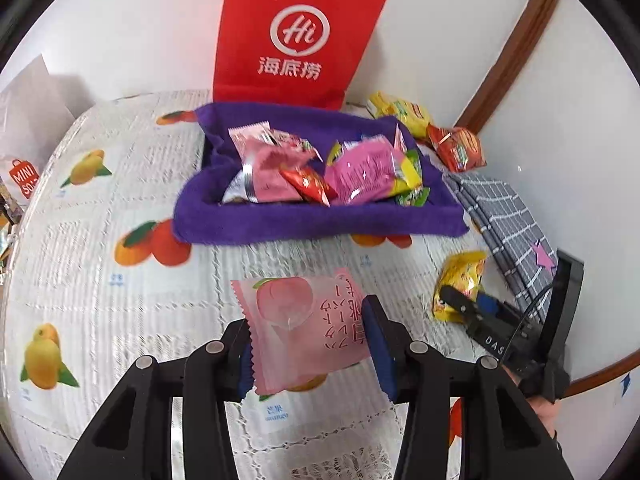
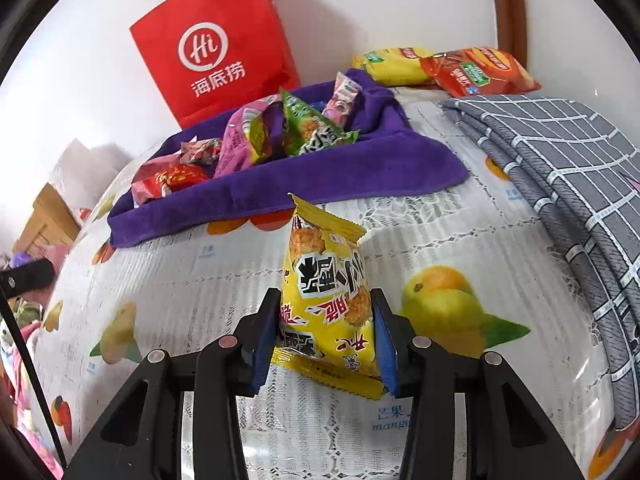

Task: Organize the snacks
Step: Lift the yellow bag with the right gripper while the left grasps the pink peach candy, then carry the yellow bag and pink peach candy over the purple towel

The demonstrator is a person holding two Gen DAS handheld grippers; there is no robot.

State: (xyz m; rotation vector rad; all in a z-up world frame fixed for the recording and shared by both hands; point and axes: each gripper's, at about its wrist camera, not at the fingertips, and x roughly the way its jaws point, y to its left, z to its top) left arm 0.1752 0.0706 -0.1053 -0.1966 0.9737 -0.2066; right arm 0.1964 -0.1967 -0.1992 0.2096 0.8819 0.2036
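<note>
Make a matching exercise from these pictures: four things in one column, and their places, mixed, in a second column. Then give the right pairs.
Things
1. pink peach packet
2. yellow snack packet
3. red paper bag
4. grey checked cloth

Places
A. stands against the wall behind the purple tray
B. between the fingers of the right gripper
C. lies folded at the right side of the table
D. between the fingers of the left gripper

Pairs: 1-D, 2-B, 3-A, 4-C

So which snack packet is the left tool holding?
The pale pink peach packet, clamped in the left tool; the yellow packet sits in the right tool.
</note>
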